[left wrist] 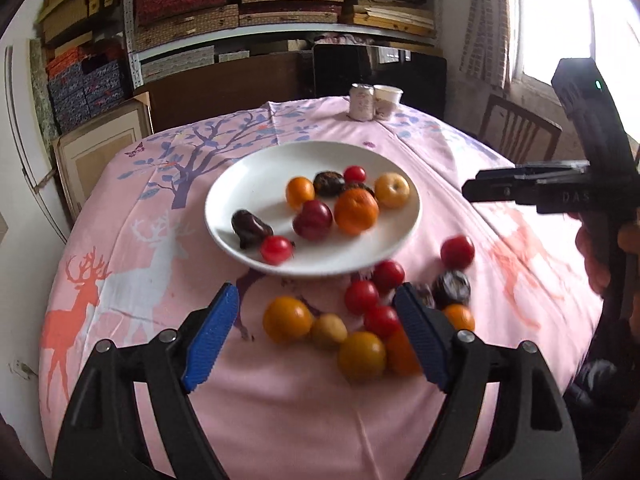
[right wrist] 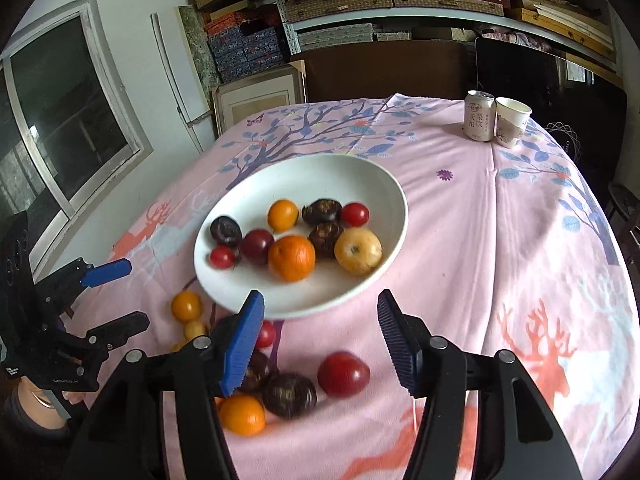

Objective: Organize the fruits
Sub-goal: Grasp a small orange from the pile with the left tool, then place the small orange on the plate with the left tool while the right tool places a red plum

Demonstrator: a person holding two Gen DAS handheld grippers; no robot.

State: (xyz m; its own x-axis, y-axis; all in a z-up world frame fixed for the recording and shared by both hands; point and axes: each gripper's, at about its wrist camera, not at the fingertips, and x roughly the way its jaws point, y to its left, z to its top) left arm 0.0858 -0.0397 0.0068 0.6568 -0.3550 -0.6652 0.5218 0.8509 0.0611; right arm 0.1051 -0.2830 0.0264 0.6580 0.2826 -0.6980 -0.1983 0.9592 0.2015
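White round ceramic plate [right wrist: 384, 200] part-filled | loose small red tomato [right wrist: 343, 374] just below it: soft, slick, grip midsection | right gripper [right wrist: 320, 340], left gripper [left wrist: 316, 336] jaws spread, empty.

This looks like a lived-in room of a home used partly for storage. A round table [right wrist: 460, 208] wears a pink cloth with deer and trees. Behind it, metal shelves [left wrist: 280, 32] hold stacked patterned boxes [right wrist: 244, 46]. A wooden chair [left wrist: 520, 128] stands by a curtained window [left wrist: 560, 20] at the right.
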